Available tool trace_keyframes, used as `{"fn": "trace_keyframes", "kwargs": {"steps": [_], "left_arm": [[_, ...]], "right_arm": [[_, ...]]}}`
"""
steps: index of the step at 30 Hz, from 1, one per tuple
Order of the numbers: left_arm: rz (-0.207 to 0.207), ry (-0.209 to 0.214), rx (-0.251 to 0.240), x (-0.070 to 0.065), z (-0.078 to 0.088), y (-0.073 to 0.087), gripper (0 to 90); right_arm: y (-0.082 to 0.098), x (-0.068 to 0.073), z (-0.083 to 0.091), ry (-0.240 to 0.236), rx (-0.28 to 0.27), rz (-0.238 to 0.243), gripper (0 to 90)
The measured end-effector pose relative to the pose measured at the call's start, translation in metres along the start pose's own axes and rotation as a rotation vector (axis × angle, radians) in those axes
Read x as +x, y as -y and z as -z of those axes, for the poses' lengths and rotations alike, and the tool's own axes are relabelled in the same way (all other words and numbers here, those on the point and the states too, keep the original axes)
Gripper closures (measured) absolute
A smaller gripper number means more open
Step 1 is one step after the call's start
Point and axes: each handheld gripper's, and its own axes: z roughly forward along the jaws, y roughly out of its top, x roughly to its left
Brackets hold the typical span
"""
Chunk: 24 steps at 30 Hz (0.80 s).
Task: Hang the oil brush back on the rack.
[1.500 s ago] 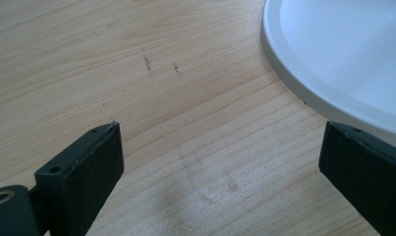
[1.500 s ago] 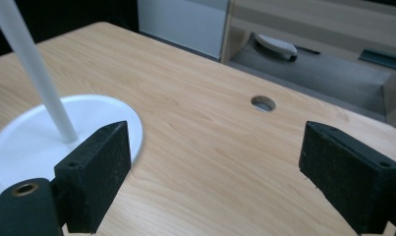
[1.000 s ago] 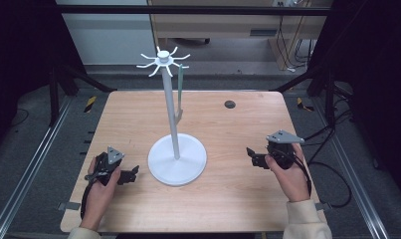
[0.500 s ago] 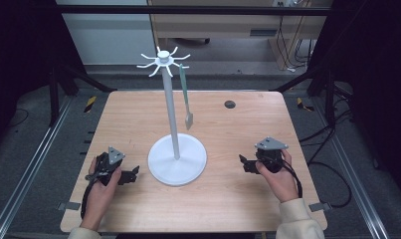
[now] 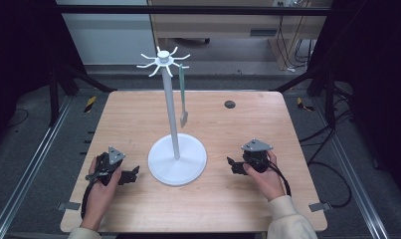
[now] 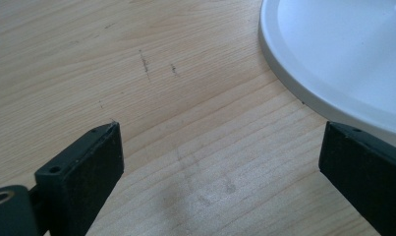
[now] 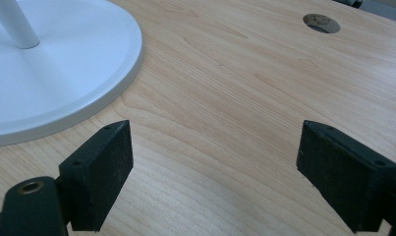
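Two idle tools flank the white stand [image 5: 177,159] on the desk [image 5: 248,119]: left hand-held gripper [image 5: 130,175] and right hand-held gripper [image 5: 234,166], both wide and empty. Green spatula [image 5: 182,102] hangs from the rack; seemingly nothing is underway, and reaching comes next.

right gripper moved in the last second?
Yes. In the high view the right gripper has come toward the person and slightly left, closer to the stand's white base. Its jaws stand open over bare table.
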Motion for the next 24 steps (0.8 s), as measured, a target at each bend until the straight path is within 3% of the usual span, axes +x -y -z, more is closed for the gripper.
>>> {"fn": "trace_keyframes", "kwargs": {"steps": [11,24], "left_arm": [[-0.003,-0.001,0.000,0.000,0.000,0.000,2.7],[-0.002,0.000,-0.003,0.000,0.000,0.000,2.7]], "right_arm": [[0.002,-0.006,-0.008,-0.023,-0.061,-0.045,15.1],[0.005,-0.005,-0.012,-0.028,-0.022,-0.029,15.1]]}}
